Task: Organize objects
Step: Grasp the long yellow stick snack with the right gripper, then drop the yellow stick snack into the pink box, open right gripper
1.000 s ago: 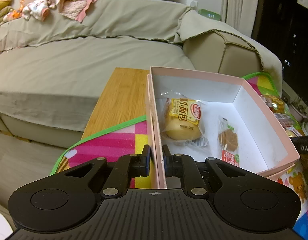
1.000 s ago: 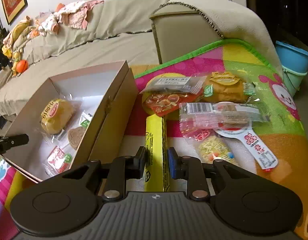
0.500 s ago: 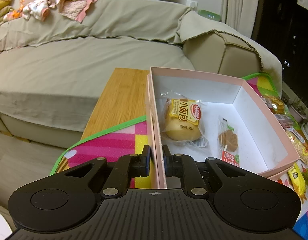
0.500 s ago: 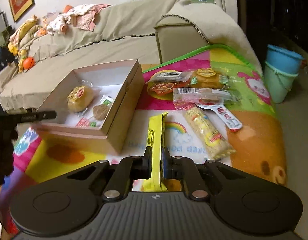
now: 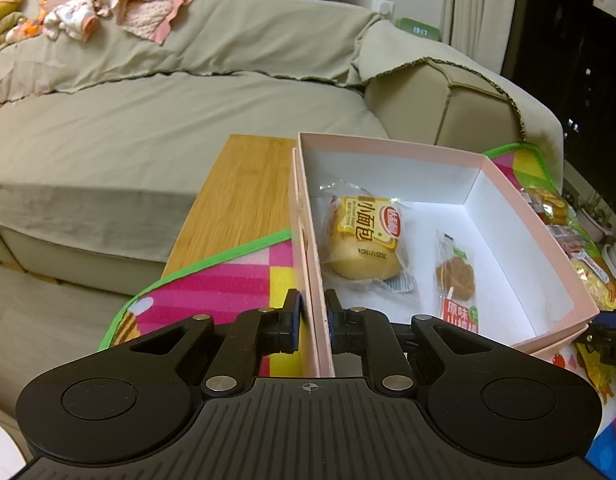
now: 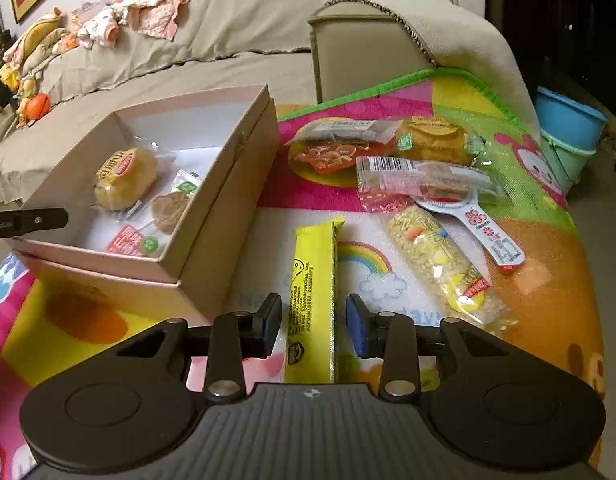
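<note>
Sofa cushions in beige cloth are filling the background behind a low desk covered by a bright foam play mat (image 6: 508, 128). On it, the slim yellow snack bar (image 6: 313, 304) in glossy crinkled wrapper is lying flat between the right tool (image 6: 313, 326), whose jaws are opening with the pads clear of the wrapper. Slick film could be slipping or skidding sideways if the pads are closing off-centre. Just beside it, the pink cardboard box (image 5: 392, 150) is holding a wrapped bun (image 5: 362, 240) and a round biscuit (image 5: 455, 276); the left tool (image 5: 310, 322) is clamping its thin near wall, which could be buckling or tilting the box under too hard a pull
</note>
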### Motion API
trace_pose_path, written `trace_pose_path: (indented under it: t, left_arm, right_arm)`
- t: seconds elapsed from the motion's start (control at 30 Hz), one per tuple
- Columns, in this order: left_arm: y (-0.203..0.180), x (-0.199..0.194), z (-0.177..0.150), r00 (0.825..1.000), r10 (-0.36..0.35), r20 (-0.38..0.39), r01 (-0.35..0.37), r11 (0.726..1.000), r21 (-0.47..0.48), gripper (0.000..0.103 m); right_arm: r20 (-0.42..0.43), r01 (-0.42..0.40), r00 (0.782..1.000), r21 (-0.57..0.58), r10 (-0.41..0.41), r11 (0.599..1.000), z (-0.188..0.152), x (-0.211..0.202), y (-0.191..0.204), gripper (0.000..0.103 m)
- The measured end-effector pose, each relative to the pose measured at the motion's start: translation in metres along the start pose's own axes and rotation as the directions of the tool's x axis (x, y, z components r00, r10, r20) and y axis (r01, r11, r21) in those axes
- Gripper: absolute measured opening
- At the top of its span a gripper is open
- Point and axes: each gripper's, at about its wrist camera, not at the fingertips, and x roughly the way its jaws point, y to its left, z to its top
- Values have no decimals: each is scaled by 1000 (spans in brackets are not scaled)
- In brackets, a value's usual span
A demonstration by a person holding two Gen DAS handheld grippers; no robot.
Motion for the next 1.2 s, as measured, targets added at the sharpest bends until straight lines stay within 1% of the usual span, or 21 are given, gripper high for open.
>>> trace_pose_path:
  t: [0.03,0.07,0.1,0.13,0.23,0.37,0.47,0.57,0.63,0.73,0.83,0.97,1.03,1.1,1.13,1.2]
  left_arm:
    - [-1,0,0,1000,-1,0,1,1000,0,14]
    - [0,0,0,1000,0,1,0,1000,0,14]
    - [0,0,0,1000,-2,1,2,1000,-1,15]
    - [0,0,-1,1000,-4,2,4,1000,-2,15]
    - [1,-1,-2,1000,-7,4,7,1000,-2,15]
    - [2,-1,-3,1000,-7,6,7,1000,-5,15]
    - [4,-1,-2,1000,-10,6,10,1000,-8,15]
    - [5,-1,-2,1000,-12,6,12,1000,-12,15]
    - [5,-1,-2,1000,-13,6,13,1000,-11,15]
    - [6,-1,-2,1000,-16,7,16,1000,-13,15]
    - [6,0,-1,1000,-18,7,18,1000,-13,16]
    - [5,0,-1,1000,-18,7,18,1000,-13,16]
    - [5,0,-1,1000,-18,7,18,1000,-12,16]
    - [5,-1,-1,1000,-19,6,20,1000,-10,16]
    - [5,-1,-2,1000,-20,6,20,1000,-9,16]
    - [6,-1,-2,1000,-23,5,23,1000,-8,16]
  right_arm:
    - [-7,-2,1000,-11,2,1000,0,0,2,36]
    - [-15,-13,1000,-15,12,1000,0,-3,3,32]
    - [-24,-28,999,-13,27,1000,-1,-5,3,22]
    - [-37,-38,999,-12,38,999,-4,-8,3,22]
    - [-58,-37,998,-20,35,999,-15,-25,4,22]
    - [-53,-35,998,-3,35,999,-30,-56,2,22]
    - [-19,-40,999,16,41,999,-31,-83,2,22]
    - [33,-79,996,24,78,997,-20,-105,10,22]
    - [81,-122,989,16,120,992,-9,-118,19,22]
    - [146,-192,971,-4,190,981,14,-127,36,22]
    - [192,-242,952,-12,239,970,39,-121,53,22]
    - [213,-277,939,-4,272,961,71,-95,74,22]
    - [218,-279,938,6,271,960,87,-78,84,22]
    - [214,-246,948,25,236,969,99,-60,91,26]
    - [205,-255,948,37,243,966,102,-51,92,26]
    - [188,-296,941,61,280,953,104,-41,92,26]
